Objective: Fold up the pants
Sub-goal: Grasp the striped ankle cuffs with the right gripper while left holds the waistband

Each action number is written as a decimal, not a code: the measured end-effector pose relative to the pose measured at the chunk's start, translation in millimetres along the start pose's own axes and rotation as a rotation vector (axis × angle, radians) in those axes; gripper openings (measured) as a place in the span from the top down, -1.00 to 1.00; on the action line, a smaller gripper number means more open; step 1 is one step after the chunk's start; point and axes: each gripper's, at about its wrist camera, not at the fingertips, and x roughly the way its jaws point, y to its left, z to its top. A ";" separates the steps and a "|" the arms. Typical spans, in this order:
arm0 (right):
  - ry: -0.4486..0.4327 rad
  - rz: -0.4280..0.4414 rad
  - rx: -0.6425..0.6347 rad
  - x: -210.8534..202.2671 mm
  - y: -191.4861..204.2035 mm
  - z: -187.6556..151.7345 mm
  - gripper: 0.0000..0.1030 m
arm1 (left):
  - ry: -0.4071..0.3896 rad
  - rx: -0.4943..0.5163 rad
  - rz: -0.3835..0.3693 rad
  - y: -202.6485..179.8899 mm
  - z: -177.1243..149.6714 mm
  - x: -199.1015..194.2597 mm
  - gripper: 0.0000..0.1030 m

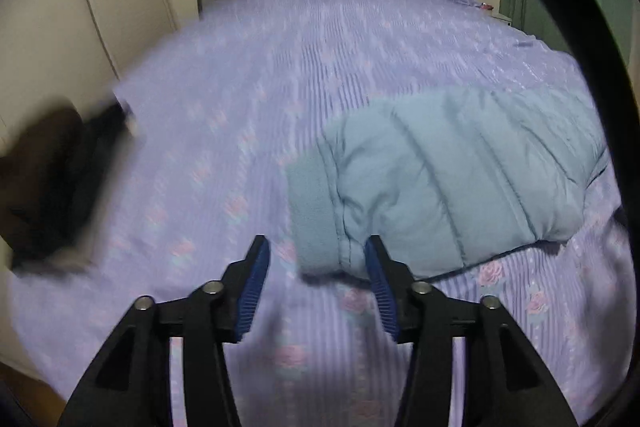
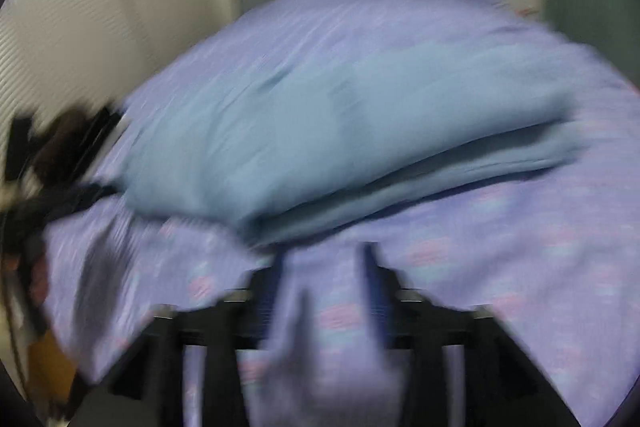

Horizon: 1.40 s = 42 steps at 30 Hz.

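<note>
Nearest to us in the left wrist view, the left gripper (image 1: 316, 259) hangs with its blue-padded jaws spread apart and nothing between them, poised just above the bed (image 1: 224, 131) and its lilac, rose-printed cover. Just beyond the tips lies the pants (image 1: 448, 183), a pale blue quilted pair already folded into a thick bundle on the right half of the bed, with the ribbed knit cuff (image 1: 310, 211) turned toward us. We judge them light but bulky: the padded layers look springy, so a fold will likely puff back up unless pressed flat, and the smooth shell may slide between the pads. The cuff looks the better hold, since its knit is thinner, denser and less slippery than the quilting; failing that, we would pinch through all the layers at a stitched seam near the edge. In the right wrist view everything is heavily smeared by motion; the right gripper (image 2: 324, 279) seems to have its jaws parted with only bed cover showing between them, though we cannot be fully sure. From there the pants (image 2: 320, 131) show stacked layers along their near edge. A dark object (image 1: 52, 183) sits at the bed's left edge, too blurred to name.
</note>
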 end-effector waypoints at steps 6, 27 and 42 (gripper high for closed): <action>-0.185 -0.102 0.052 -21.5 -60.4 45.6 -0.14 | -0.112 0.138 -0.140 -66.7 26.3 -35.2 -0.19; 0.014 0.057 0.433 88.8 -174.5 85.0 -0.06 | -0.075 0.407 -0.254 -219.1 23.8 16.7 -0.12; 0.007 0.030 0.420 78.6 -178.5 64.1 0.48 | 0.038 0.324 -0.342 -206.1 29.7 32.4 0.27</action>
